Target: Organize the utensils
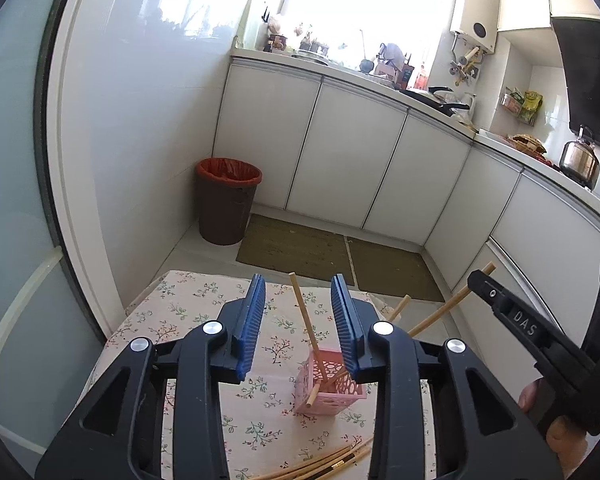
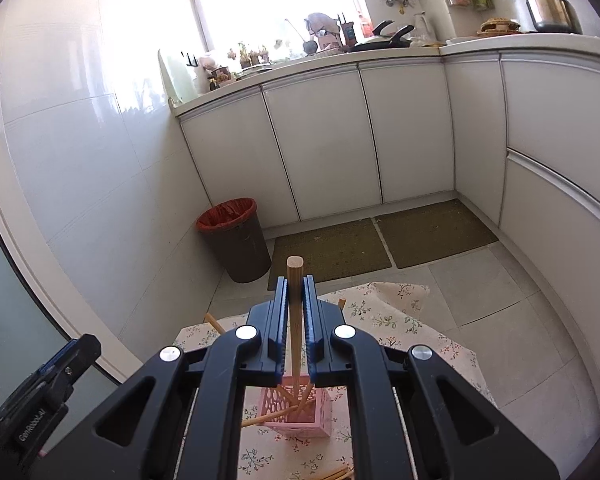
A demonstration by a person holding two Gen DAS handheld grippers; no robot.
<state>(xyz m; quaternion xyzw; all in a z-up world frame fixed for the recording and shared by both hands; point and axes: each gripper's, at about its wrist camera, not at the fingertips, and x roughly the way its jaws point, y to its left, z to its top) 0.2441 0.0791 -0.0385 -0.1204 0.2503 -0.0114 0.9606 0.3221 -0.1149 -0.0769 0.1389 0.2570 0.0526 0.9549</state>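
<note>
A pink perforated holder [image 1: 328,384] stands on the floral tablecloth [image 1: 188,312]. One wooden chopstick [image 1: 304,316] leans in it and rises between my left gripper's [image 1: 299,284] blue pads, which stand apart from it; that gripper is open. My right gripper [image 2: 295,284] is shut on another wooden chopstick [image 2: 295,300], held upright with its lower end in the pink holder [image 2: 300,416]. In the left wrist view the right gripper [image 1: 478,280] comes in from the right with its chopstick [image 1: 452,308]. Several loose chopsticks [image 1: 320,464] lie on the cloth at the near edge.
The small table sits in a kitchen corner. A brown bin with a red liner [image 1: 228,200] stands on the floor by the white wall. White cabinets [image 1: 340,160] and two floor mats [image 1: 300,248] lie beyond. My left gripper [image 2: 76,350] shows at lower left of the right wrist view.
</note>
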